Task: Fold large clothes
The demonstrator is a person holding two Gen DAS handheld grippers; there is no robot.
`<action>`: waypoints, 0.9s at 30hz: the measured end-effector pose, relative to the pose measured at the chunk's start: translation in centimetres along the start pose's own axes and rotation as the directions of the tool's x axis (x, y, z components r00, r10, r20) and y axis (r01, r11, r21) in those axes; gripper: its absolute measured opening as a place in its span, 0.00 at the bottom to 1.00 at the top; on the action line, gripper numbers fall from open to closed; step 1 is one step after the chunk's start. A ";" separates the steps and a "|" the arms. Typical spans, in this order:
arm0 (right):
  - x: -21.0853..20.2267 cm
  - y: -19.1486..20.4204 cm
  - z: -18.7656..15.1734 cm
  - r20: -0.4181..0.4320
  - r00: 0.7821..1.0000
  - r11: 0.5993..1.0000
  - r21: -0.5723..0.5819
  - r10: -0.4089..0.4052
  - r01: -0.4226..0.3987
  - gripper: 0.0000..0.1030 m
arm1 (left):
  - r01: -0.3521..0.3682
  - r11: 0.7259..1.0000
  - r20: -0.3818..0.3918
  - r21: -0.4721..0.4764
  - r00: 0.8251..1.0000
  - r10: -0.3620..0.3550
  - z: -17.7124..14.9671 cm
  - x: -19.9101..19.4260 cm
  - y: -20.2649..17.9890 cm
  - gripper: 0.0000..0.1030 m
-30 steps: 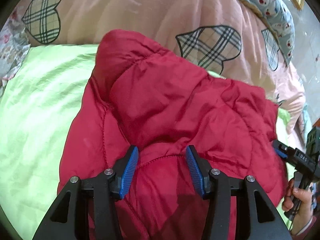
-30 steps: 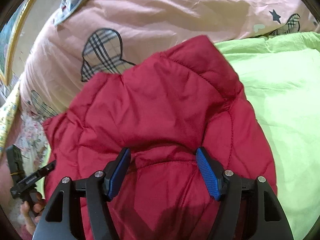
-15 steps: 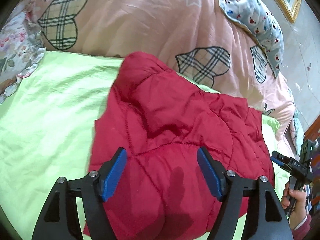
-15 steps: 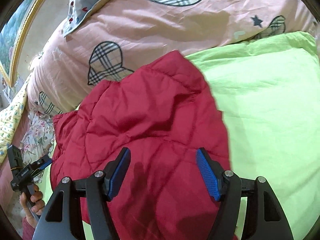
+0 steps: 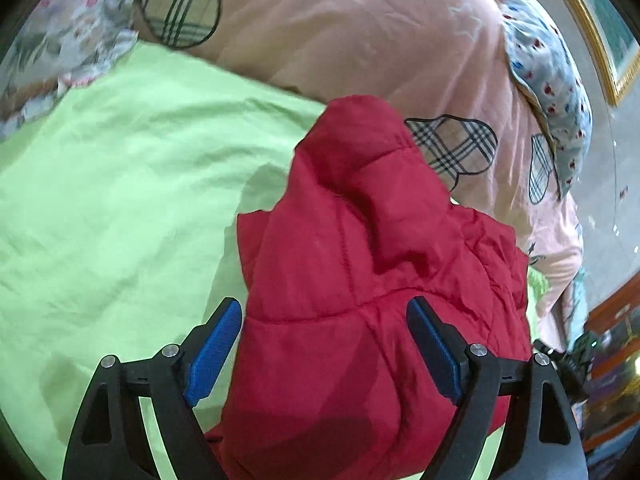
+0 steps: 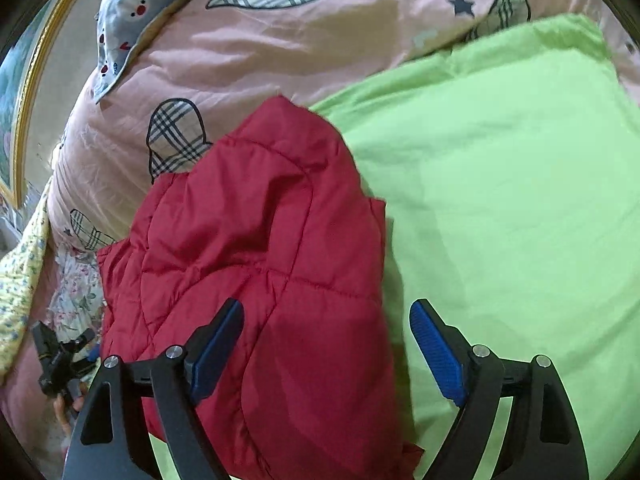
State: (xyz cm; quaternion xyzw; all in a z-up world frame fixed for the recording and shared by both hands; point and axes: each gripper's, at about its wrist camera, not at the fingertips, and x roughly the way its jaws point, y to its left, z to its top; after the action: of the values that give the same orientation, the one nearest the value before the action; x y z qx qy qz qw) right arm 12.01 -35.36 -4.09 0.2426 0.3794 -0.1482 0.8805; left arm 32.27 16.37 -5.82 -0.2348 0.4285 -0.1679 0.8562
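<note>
Left claw (image 5: 324, 352): jaws wide and opening, blue pads (image 5: 214, 354) clear of fabric on both sides. The near end of the red quilted puffer jacket (image 5: 360, 280) shows between them, not pinched. Right claw (image 6: 326, 354): jaws likewise wide and opening, pads (image 6: 438, 356) not pressing anything; the jacket's right edge (image 6: 260, 260) runs between them, with the left pad over red fabric and the right pad over bare sheet.

Jacket position: lies folded into a compact bundle on the lime-green bedsheet (image 5: 112, 208). Its far end rises to a rounded hump that reaches the edge of the pink duvet with plaid heart patches (image 5: 360, 40). Quilting seams visible across the top panel.

Surroundings: a light blue patterned pillow (image 5: 548, 64) sits on the far right of the duvet in the left wrist view. A gold-framed picture (image 5: 600, 28) hangs on the wall beyond it. Floral fabric (image 5: 68, 40) lies at the far left of the sheet. In the right wrist view the left claw's body (image 6: 60, 356) appears low at the left edge, a person's fingers (image 6: 66, 404) wrapped round its handle.
</note>
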 end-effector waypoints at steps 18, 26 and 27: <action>5.7 -1.4 -0.1 -0.155 0.971 0.978 0.126 0.182 -0.164 0.86 | 0.129 0.990 -0.137 -0.063 0.981 -0.137 0.6 8.1 1.3 0.82; 4.1 0.4 -0.6 -0.169 0.961 0.972 0.117 0.220 -0.202 0.38 | 0.177 0.984 -0.132 0.001 0.976 -0.175 0.5 6.0 -0.1 0.48; 3.8 0.6 -0.6 -0.170 0.960 0.972 0.113 0.222 -0.205 0.36 | 0.182 0.983 -0.134 0.007 0.975 -0.180 0.5 5.4 -0.3 0.46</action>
State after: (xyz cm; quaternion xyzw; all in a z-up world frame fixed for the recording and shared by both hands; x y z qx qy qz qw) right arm 14.45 -34.80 -7.06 0.3358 0.4222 -0.0474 0.8407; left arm 35.75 13.58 -8.99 -0.2531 0.4597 -0.2644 0.8092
